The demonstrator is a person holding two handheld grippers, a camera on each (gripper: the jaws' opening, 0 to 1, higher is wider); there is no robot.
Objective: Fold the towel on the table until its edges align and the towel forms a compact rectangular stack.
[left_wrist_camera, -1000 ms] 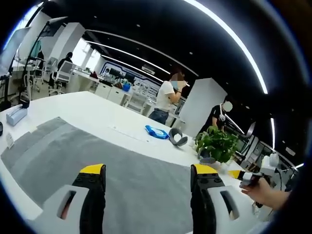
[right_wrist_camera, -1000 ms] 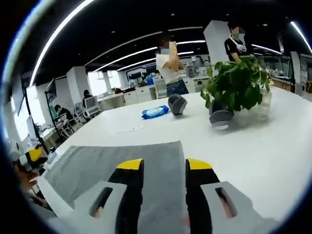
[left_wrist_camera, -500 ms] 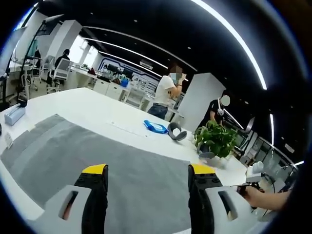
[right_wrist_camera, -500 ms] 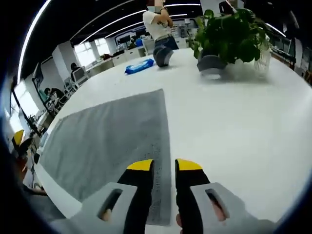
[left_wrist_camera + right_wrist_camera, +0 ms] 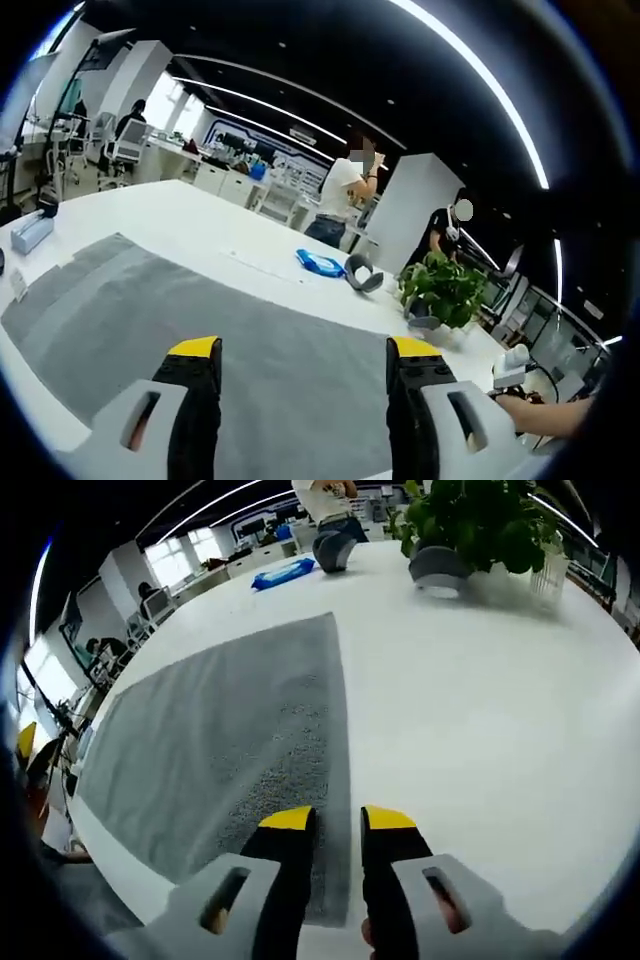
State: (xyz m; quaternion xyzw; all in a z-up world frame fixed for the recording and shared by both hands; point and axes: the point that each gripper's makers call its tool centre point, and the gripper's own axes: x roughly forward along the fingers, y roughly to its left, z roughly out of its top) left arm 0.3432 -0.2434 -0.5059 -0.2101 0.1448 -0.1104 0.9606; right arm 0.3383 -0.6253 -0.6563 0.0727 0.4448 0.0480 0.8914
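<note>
Towel flat on white worktop, unfolded. Soft, light, limp; best pinched at near corners. Right tongs nearly together over near right edge, nothing clamped; left tongs wide apart above towel.

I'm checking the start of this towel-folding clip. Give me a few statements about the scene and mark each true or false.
1. The towel lies spread flat on the white table. True.
2. The towel is red. False: it is grey.
3. A potted plant stands on the table beyond the towel. True.
4. The left claw is shut. False: its jaws stand wide apart above the towel.
5. The right claw hangs over the towel's near corner, jaws narrowly apart. True.
</note>
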